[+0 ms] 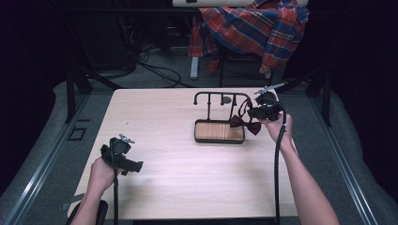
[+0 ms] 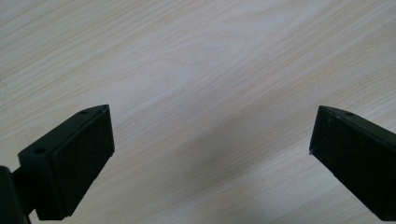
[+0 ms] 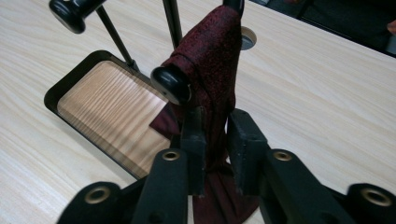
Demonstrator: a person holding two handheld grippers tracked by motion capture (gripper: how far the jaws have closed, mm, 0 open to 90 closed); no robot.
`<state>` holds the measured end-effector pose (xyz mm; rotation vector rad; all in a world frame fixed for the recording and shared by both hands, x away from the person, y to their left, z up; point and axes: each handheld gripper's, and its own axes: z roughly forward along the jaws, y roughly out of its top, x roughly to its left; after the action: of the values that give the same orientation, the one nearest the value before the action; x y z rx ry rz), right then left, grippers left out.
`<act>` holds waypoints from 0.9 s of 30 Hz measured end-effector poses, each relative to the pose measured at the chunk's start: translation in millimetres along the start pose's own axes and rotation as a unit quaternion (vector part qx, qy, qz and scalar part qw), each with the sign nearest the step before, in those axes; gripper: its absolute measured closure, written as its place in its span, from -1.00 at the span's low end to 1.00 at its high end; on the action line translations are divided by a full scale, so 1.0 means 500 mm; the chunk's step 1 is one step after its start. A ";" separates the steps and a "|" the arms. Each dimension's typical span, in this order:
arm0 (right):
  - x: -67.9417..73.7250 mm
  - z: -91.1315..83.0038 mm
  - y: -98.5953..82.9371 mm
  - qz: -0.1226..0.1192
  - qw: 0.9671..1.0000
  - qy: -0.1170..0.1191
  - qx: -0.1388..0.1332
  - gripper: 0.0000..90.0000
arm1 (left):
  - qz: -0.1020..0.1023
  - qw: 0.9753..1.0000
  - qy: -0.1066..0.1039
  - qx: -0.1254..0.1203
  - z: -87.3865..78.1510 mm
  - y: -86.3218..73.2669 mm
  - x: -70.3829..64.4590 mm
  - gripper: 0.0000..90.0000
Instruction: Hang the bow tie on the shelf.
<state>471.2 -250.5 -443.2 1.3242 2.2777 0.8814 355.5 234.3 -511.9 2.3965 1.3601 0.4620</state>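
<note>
Over at the black stand (image 1: 220, 112), near the far right part of the light wooden table (image 1: 178, 164), the right gripper (image 1: 257, 114) is clamped on a dark red bow tie (image 1: 246, 123), held up in the person's right hand (image 1: 278, 125) just to the right of the stand. From the high view the bow tie hangs off the stand's right end, its wings spread just above the right edge of the stand's wood-lined base tray (image 1: 219, 131), with its band looping up toward the stand's top rail. Switch to the right gripper view and it is tight: the two black jaws pinch the dark red fabric (image 3: 212, 70) between them, the cloth draped over the rail's end and falling down between the pads, right beside a round black knob (image 3: 171, 84) at the tip of one of the stand's arms. The base tray (image 3: 107, 107) lies behind and to the left of that knob in this view, and another knob (image 3: 70, 14) shows beyond it. Well away from the stand, near the table's front left corner, the left gripper (image 1: 123, 158) rests low over the bare wood in the person's left hand (image 1: 101, 174); the left gripper view has its jaws spread wide apart, grasping nothing, with plain tabletop (image 2: 205, 84) between them. Behind the table, beyond the stand, a red and blue plaid shirt (image 1: 256, 23) is draped over a chair.
</note>
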 end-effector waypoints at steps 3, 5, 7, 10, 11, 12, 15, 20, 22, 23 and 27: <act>0.000 -0.003 0.001 -0.002 1.000 0.004 -0.001 0.64 | -0.001 1.000 -0.001 0.000 0.000 0.000 0.000 -1.00; 0.000 -0.005 0.002 -0.002 1.000 0.004 -0.005 0.59 | 0.000 1.000 -0.001 -0.001 0.000 -0.001 0.001 -1.00; 0.000 -0.008 0.002 -0.003 1.000 0.005 -0.006 0.55 | 0.000 1.000 -0.001 -0.001 0.000 -0.001 0.001 -1.00; 0.001 -0.013 0.002 -0.006 1.000 0.009 -0.006 0.48 | 0.000 1.000 -0.002 0.000 -0.001 0.000 0.000 -1.00; 0.001 -0.014 0.002 -0.007 1.000 0.009 -0.005 0.47 | 0.000 1.000 -0.002 0.000 0.000 0.000 0.000 -1.00; 0.002 -0.016 0.002 -0.008 1.000 0.009 -0.005 0.46 | 0.000 1.000 -0.002 0.000 0.000 0.000 0.000 -1.00; 0.003 -0.019 0.002 -0.009 1.000 0.010 -0.005 0.39 | 0.001 1.000 -0.002 0.000 -0.001 0.000 0.001 -1.00; 0.004 -0.027 -0.001 -0.008 1.000 0.014 -0.002 0.14 | 0.002 1.000 -0.002 0.001 -0.001 0.000 0.000 -1.00; 0.004 -0.034 -0.002 -0.008 1.000 0.016 -0.004 0.06 | 0.002 1.000 -0.002 0.000 -0.001 0.000 0.000 -1.00; 0.004 -0.038 -0.002 -0.007 1.000 0.017 -0.003 0.00 | 0.001 1.000 -0.001 -0.001 -0.001 0.000 0.001 -1.00; 0.009 -0.052 -0.006 -0.010 1.000 0.016 0.002 -0.21 | 0.001 1.000 0.000 -0.001 -0.001 -0.001 0.002 -1.00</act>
<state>451.8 -256.6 -426.0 1.2953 2.3147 0.8978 355.4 235.2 -511.8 2.3951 1.3571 0.4635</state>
